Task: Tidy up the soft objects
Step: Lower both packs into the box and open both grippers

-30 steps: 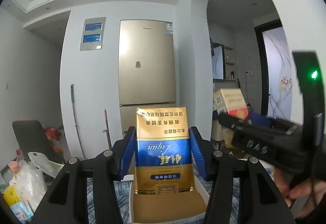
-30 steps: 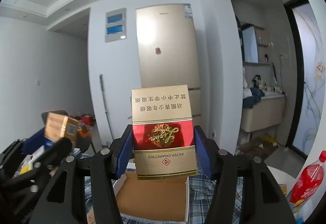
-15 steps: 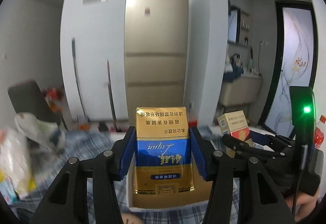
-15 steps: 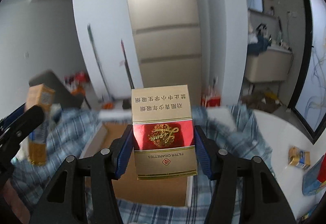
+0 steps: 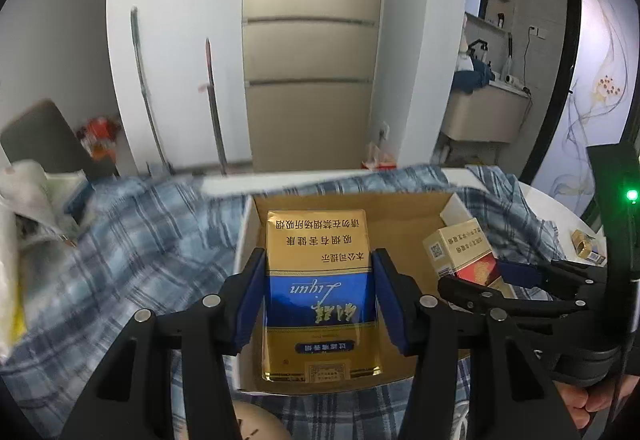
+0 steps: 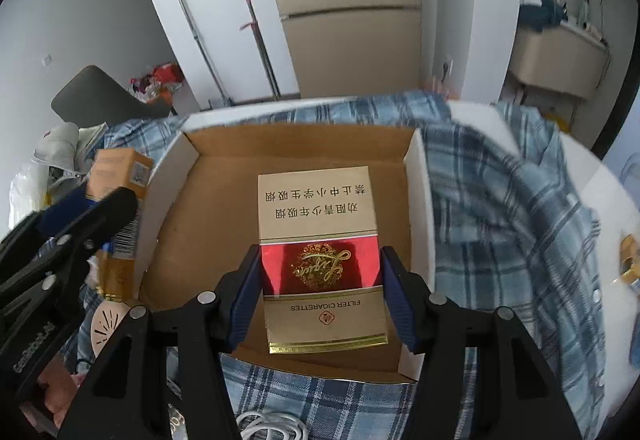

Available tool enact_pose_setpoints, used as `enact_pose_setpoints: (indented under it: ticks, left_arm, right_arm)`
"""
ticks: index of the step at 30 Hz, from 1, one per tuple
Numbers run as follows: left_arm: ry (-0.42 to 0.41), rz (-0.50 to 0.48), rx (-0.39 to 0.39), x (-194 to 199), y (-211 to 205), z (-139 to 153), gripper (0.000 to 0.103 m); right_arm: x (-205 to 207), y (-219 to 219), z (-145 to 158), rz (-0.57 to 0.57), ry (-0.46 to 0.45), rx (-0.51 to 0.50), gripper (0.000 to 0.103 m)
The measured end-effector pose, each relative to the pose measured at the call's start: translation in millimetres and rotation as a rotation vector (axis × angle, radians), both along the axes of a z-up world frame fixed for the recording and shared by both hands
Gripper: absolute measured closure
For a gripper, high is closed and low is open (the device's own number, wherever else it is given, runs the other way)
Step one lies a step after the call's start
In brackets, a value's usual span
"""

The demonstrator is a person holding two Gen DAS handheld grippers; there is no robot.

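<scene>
My left gripper (image 5: 318, 296) is shut on a gold and blue cigarette pack (image 5: 318, 272), held above an open cardboard box (image 5: 244, 240) with white walls and a brown floor. My right gripper (image 6: 320, 292) is shut on a gold and red cigarette pack (image 6: 318, 236), held over the same box (image 6: 168, 176). The right gripper with its pack (image 5: 460, 252) shows at the right of the left wrist view. The left gripper with its pack (image 6: 116, 176) shows at the left of the right wrist view.
A blue plaid cloth (image 5: 132, 260) covers the table around the box (image 6: 500, 208). Plastic bags and clutter (image 5: 24, 208) lie at the far left. A small gold item (image 5: 582, 244) sits on the white table at right. A white cable (image 6: 272, 426) lies near the front.
Both grippers have tilted downward and lowered over the box, which now fills the lower view. Both packs stay gripped.
</scene>
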State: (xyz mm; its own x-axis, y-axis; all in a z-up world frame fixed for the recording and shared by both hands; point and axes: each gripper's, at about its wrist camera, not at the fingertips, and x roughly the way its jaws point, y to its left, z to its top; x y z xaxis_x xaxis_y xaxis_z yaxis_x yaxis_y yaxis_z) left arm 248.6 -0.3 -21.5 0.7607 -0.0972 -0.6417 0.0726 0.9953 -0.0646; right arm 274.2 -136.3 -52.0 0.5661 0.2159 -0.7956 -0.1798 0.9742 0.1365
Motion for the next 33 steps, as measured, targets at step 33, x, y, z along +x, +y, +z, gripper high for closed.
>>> enact_pose_setpoints:
  ticks: [33]
  left_arm:
    - [-0.086,0.011,-0.013,-33.7,-1.9,43.3,0.02]
  right_arm:
    - [-15.1,-11.3,49.3,-0.054,-0.112,-0.011,0.035]
